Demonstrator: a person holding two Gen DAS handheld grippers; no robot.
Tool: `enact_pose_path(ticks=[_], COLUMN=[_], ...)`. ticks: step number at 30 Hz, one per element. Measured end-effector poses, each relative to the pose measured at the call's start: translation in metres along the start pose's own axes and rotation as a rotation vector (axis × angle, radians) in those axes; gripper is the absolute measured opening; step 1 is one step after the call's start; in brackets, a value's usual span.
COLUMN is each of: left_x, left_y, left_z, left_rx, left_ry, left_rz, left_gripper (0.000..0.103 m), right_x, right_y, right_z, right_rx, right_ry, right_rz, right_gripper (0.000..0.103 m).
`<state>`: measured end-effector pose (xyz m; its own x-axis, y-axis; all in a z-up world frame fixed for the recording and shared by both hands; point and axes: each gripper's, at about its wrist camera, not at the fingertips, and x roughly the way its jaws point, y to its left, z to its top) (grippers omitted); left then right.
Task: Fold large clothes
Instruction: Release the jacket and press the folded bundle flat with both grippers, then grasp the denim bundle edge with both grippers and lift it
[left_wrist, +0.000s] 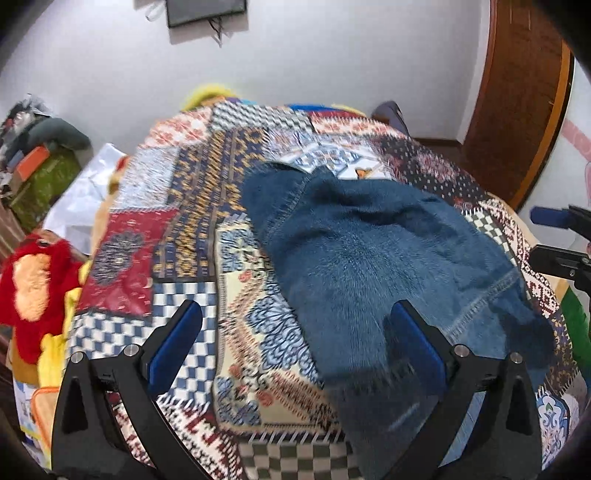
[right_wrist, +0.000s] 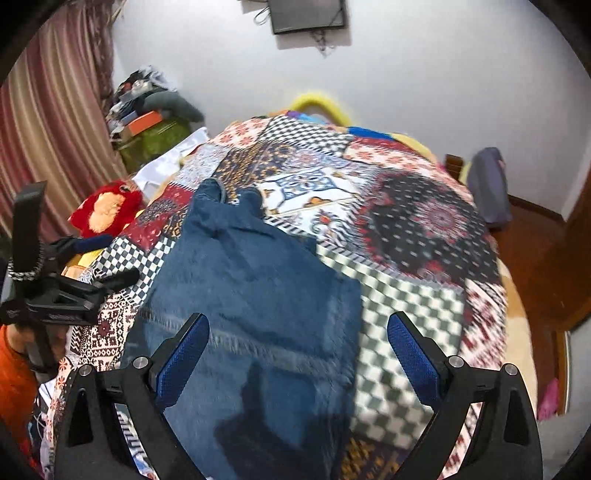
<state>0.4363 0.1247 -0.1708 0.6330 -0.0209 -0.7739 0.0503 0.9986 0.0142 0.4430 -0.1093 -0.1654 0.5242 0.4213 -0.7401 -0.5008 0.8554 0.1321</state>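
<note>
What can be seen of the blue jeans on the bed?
The blue jeans are dark denim with pale stitched seams, folded into a thick, slightly rumpled stack. They lie flat on the patchwork bedspread, the narrow end pointing toward the far wall. Nothing grips them: the left gripper and right gripper hover open above.

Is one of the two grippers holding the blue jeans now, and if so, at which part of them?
Nothing is held. The left gripper and the right gripper are both open above the jeans, which lie loose on the patterned bedspread.

Black grippers w/ blue ribbed fingers (right_wrist: 184, 365), silver screws; person's orange sleeve (right_wrist: 13, 384).
</note>
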Motion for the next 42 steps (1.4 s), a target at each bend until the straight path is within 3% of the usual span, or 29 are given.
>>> enact_pose_path(ticks=[3,7,10,15,17,23,29,36,42], left_x=[0.028,0.048,0.067,0.095,0.102,0.089,0.037,-0.022,-0.039], left_y=[-0.003,0.003,0.012,0.023,0.024,0.021,0.016,0.019,0.017], left_z=[0.003,0.014,0.029,0.052,0.057,0.064,0.068,0.048,0.006], left_rx=[-0.003,-0.079,-0.119,-0.163,-0.175,-0.162,-0.074,-0.049,-0.065], left_ry=[0.028,0.021,0.033,0.057,0.061,0.024,-0.070,-0.125,-0.080], left_rz=[-0.033,-0.101,-0.103,-0.092,-0.096,-0.035,0.043,0.017,-0.061], left_gripper=[0.103,0.103,0.103,0.103,0.103,0.103,0.103,0.103,0.103], right_x=[0.027,0.077,0.105,0.122,0.122,0.111,0.064,-0.008,-0.025], right_y=[0.003,-0.008,-0.025,-0.056,-0.062,-0.090,-0.098,-0.065,-0.034], right_z=[0.010,0.018,0.019,0.025,0.026,0.028,0.026,0.023,0.000], right_rx=[-0.022,0.017,0.058,0.116,0.106,0.119,0.140,0.088,0.011], right_ry=[0.037,0.134,0.195,0.200,0.184,0.163,0.096,-0.031,-0.024], right_rz=[0.018,0.012,0.028,0.059,-0.005,-0.185,-0.140,-0.047,-0.007], right_gripper=[0.097,0.096,0.096,0.096,0.097,0.096,0.096,0.096,0.096])
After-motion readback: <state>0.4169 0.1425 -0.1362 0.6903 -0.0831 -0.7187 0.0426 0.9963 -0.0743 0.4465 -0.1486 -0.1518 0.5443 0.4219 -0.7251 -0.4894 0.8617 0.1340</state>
